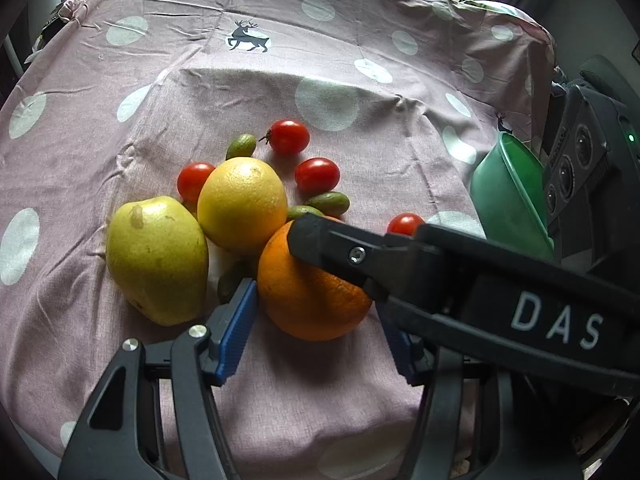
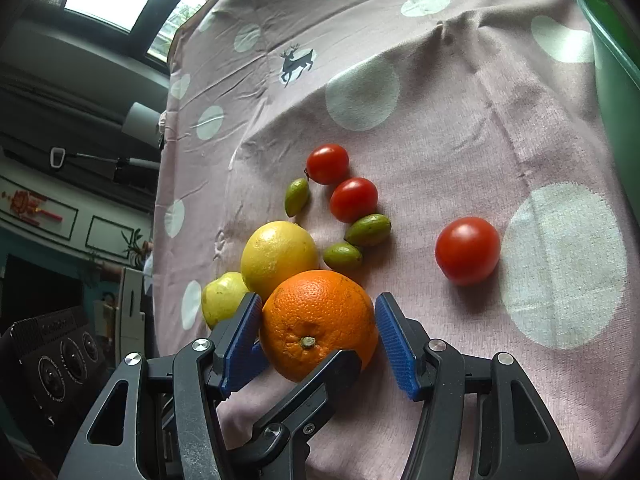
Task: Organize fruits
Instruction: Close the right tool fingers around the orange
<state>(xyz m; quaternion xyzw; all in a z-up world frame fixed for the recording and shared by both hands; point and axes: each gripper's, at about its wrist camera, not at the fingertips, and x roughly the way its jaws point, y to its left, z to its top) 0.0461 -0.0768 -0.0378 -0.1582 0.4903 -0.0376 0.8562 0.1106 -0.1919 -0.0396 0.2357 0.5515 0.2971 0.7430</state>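
An orange lies on the pink dotted cloth between the blue pads of both grippers. My left gripper is open around it, its right finger hidden behind the right gripper's arm. My right gripper is open around the same orange, pads close to its sides. A yellow citrus and a green-yellow pear sit just left of it. Several red cherry tomatoes and small green oval fruits lie behind.
A green plastic bowl stands at the right, also at the right edge of the right wrist view. One tomato lies apart to the right. The cloth's edge drops off at the left.
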